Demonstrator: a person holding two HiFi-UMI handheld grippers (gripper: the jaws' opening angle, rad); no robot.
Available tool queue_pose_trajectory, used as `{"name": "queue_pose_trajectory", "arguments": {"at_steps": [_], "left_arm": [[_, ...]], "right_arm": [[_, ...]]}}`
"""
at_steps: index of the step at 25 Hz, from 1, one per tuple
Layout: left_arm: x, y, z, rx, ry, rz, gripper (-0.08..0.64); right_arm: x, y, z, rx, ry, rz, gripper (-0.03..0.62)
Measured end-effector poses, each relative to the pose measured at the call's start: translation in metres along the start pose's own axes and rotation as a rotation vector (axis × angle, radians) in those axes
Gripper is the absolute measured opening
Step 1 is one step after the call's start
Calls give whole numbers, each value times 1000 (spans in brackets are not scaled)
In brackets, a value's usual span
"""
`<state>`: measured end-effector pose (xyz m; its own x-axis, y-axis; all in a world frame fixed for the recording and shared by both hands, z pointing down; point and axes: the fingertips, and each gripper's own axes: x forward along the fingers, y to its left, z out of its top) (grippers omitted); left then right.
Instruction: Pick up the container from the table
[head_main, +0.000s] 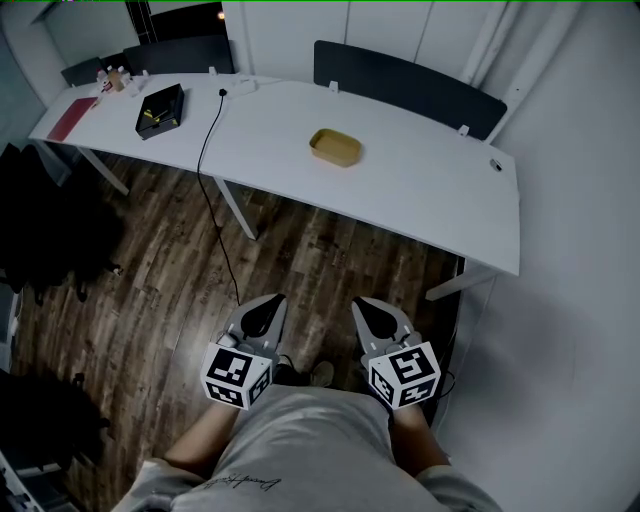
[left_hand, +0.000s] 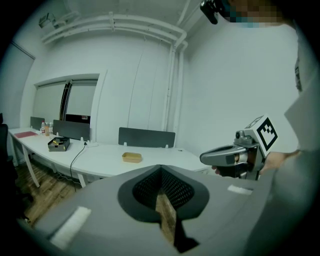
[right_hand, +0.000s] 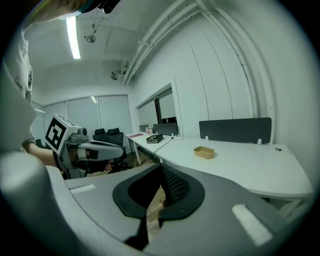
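- Where the head view looks steeply down, the left gripper (head_main: 264, 308) and the right gripper (head_main: 370, 308) sit side by side low over the wooden floor (head_main: 150, 290). Each has its jaws pressed together with nothing between them.
- In that same view the tan container (head_main: 335, 147) lies on the white table (head_main: 420, 190), well ahead of both sets of fingertips and roughly between their two lines. A black box (head_main: 160, 110) and a black cable (head_main: 200, 160) lie ahead and left of the left fingertips.
- Left gripper view: the left gripper (left_hand: 161, 169) has its jaws closed on empty air. The container (left_hand: 132, 157) is well beyond the tips, a little to their left, on the table (left_hand: 100, 162). The right gripper (left_hand: 205, 158) shows just to the right.
- Right gripper view: the right gripper (right_hand: 161, 167) is likewise closed and empty. The container (right_hand: 204, 152) rests well past its tips, to their right, with the left gripper (right_hand: 117, 145) off to the left.
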<state>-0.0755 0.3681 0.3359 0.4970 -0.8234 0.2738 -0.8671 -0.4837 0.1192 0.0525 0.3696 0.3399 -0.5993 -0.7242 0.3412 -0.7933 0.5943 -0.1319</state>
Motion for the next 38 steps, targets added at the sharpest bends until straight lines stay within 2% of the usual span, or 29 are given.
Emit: {"name": "queue_pose_trajectory", "arguments": {"at_steps": [14,26,33,38], "left_arm": [[3,-9,11,-5,-41,23,0],[38,8,21,1,-64,16,0],[57,29,25,17,-35,36,0],[68,35,27,26,-26,23,0]], "right_arm": [[-8,-9,-1,-6,-6,28,14],[15,-33,15,-31,-27,8,14],[34,-42,22,-28,-19,14,14],[46,-47,23,-27,-3,16,14]]}}
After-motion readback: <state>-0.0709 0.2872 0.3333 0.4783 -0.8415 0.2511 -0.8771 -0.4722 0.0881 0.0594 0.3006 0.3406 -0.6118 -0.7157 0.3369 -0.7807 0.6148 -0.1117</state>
